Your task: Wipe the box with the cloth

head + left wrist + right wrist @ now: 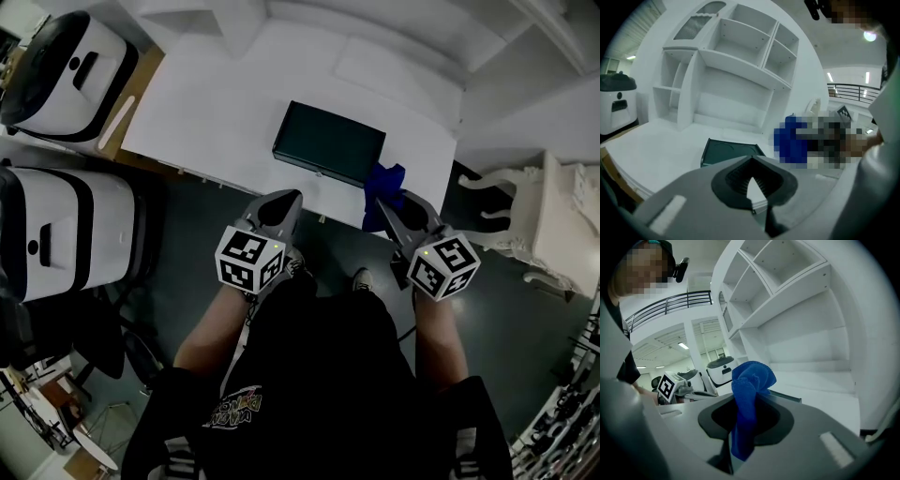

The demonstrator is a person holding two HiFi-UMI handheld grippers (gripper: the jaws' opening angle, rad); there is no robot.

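The right claw (743, 430) pinched the blue cloth (751, 380), which looked soft and limp, mid-fold; the left claw (751, 164) sat closed and empty near the stiff-looking dark box (329, 142).

head: steeply down over table (216, 103) | gripper views: low, along jaws toward shelves (740, 70) | shared: box (328, 142)
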